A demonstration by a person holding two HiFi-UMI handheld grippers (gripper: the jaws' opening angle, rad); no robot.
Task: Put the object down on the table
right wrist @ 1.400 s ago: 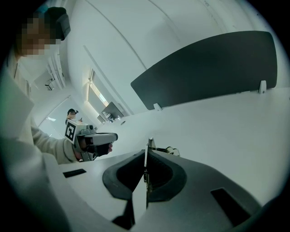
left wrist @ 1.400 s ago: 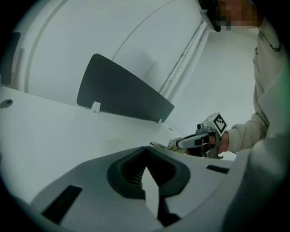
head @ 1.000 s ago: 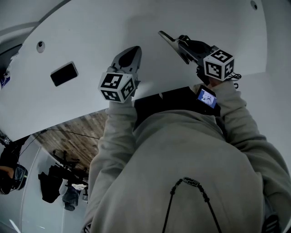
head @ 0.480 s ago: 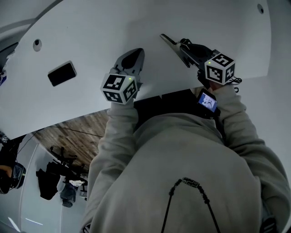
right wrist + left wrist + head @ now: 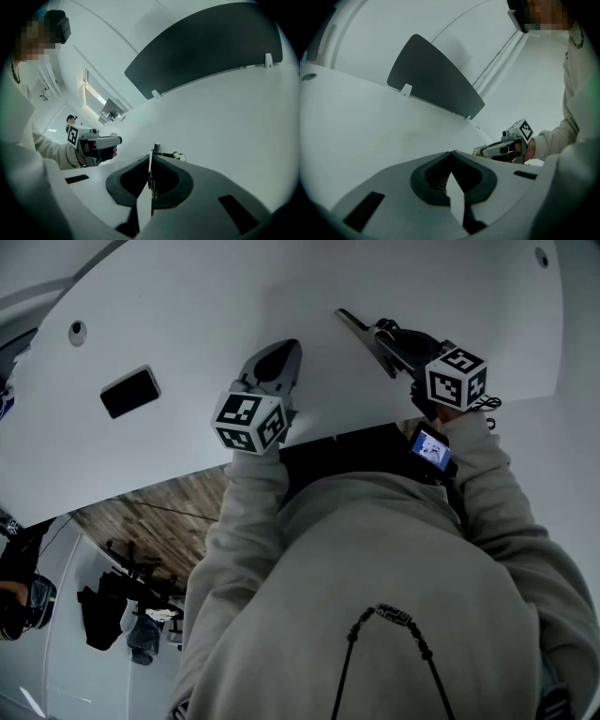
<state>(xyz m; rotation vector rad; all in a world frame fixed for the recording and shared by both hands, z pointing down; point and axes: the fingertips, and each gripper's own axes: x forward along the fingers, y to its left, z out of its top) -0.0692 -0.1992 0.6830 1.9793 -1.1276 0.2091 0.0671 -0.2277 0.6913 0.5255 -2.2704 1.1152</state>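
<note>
My right gripper [image 5: 349, 319] hovers over the white table [image 5: 187, 296], its jaws shut on a small thin metal object [image 5: 153, 154]. A pale bit of that object sticks out to the right of the tips in the right gripper view. What the object is, I cannot tell. My left gripper [image 5: 279, 354] is beside it to the left, low over the table edge. In the left gripper view its jaws [image 5: 451, 153] meet at the tips with nothing between them.
A black flat rectangular device [image 5: 129, 392] lies on the table at the left. A dark divider panel [image 5: 206, 51] stands along the table's far edge. The table has small round holes [image 5: 77, 331]. Wooden floor [image 5: 159, 512] and dark gear lie below the near edge.
Both grippers have drifted slightly to the right over the table. Their jaws look the same as before.
</note>
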